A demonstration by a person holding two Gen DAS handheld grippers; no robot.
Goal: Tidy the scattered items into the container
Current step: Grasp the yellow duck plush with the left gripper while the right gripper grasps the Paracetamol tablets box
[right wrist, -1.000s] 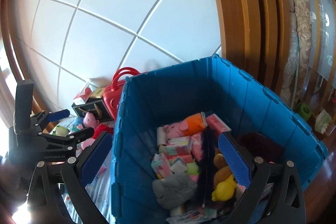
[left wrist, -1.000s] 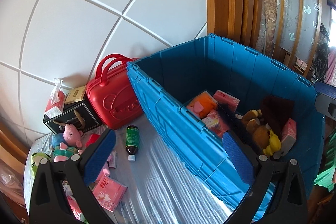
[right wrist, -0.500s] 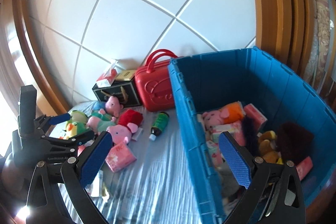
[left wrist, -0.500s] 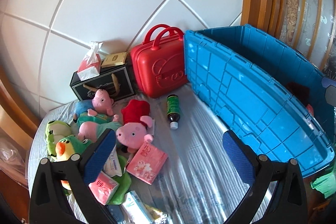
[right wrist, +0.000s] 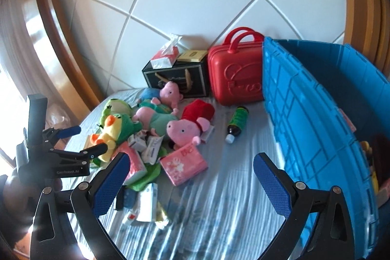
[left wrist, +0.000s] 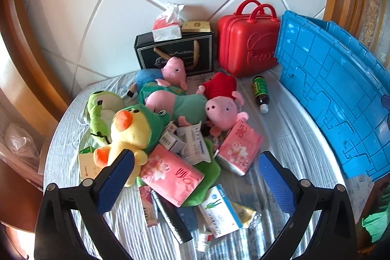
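A heap of scattered items lies on the striped cloth: a yellow duck plush point(left wrist: 126, 135), a pink pig plush point(left wrist: 223, 109), two pink tissue packs point(left wrist: 170, 174) point(left wrist: 238, 148), small boxes and a green bottle point(left wrist: 260, 91). The blue crate point(left wrist: 329, 99) stands at the right. My left gripper point(left wrist: 195, 177) hangs open just above the heap, its left pad beside the duck. My right gripper point(right wrist: 192, 177) is open over the cloth between a tissue pack point(right wrist: 184, 163) and the crate point(right wrist: 304, 113). The left gripper point(right wrist: 85, 140) shows at the left of the right wrist view.
A red case point(left wrist: 246, 45) and a black gift box point(left wrist: 175, 55) with a tissue packet on top stand against the white tiled wall. A curved wooden frame borders the left. Bare cloth lies between the bottle point(right wrist: 237, 122) and the crate.
Both grippers have swung left, away from the crate's inside and over to the heap of items. Both stay open and hold nothing.
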